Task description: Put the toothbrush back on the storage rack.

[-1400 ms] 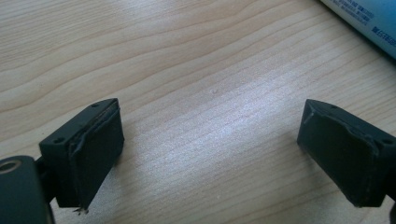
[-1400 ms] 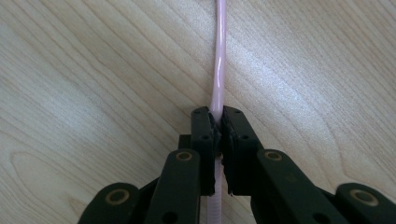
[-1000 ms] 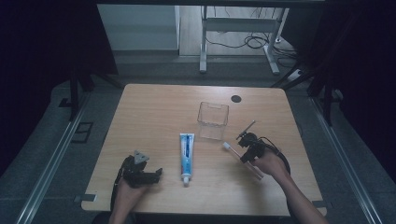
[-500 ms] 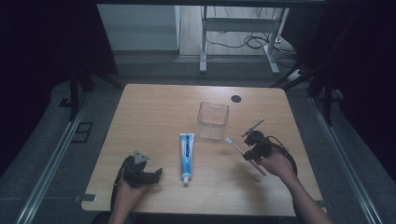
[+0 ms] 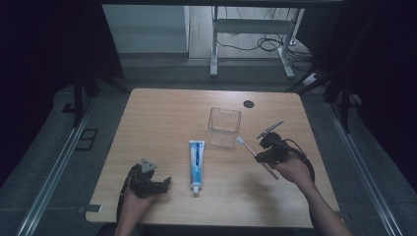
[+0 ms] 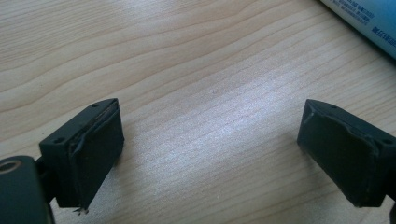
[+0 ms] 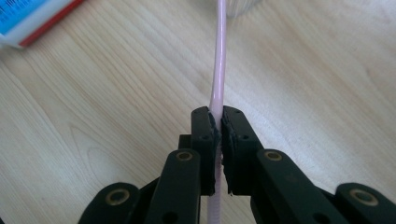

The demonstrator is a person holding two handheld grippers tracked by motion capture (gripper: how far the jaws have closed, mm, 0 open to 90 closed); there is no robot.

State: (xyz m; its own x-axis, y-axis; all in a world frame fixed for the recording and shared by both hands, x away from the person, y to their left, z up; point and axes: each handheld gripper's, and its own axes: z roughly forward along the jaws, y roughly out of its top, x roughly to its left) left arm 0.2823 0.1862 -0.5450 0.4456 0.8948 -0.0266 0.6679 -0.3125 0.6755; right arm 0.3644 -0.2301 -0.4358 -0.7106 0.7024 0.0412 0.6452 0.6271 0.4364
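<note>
My right gripper [image 5: 264,151] has its jaws pressed together on a pink toothbrush [image 5: 255,156], pinching the handle partway along its length. In the right gripper view the two black pads [image 7: 204,140] sit tight against the handle on both sides, and the toothbrush [image 7: 218,60] runs straight up and away from them over the wood. From the high view I see the brush slanted, its white bristle end pointing up and to the left toward a clear plastic box [image 5: 224,126], the tail end sticking out behind the gripper toward my hand. The bristle end is just beside the near right corner of the box; I think it is lifted off the table [image 5: 162,113], though from this height I cannot be sure it is clear of the surface.

My left gripper [image 5: 147,182] rests low at the near left part of the table, jaws spread wide with nothing between them. In the left gripper view I see the pads [image 6: 93,149] well apart and only bare wood grain in the gap, with an edge of the toothpaste tube [image 6: 369,21] at the upper right corner.

The toothpaste tube [image 5: 196,160] lies flat near the middle of the table, cap end toward me, between my two grippers and just in front of the clear plastic box. A small dark round hole [image 5: 249,103] sits in the tabletop beyond the box.
</note>
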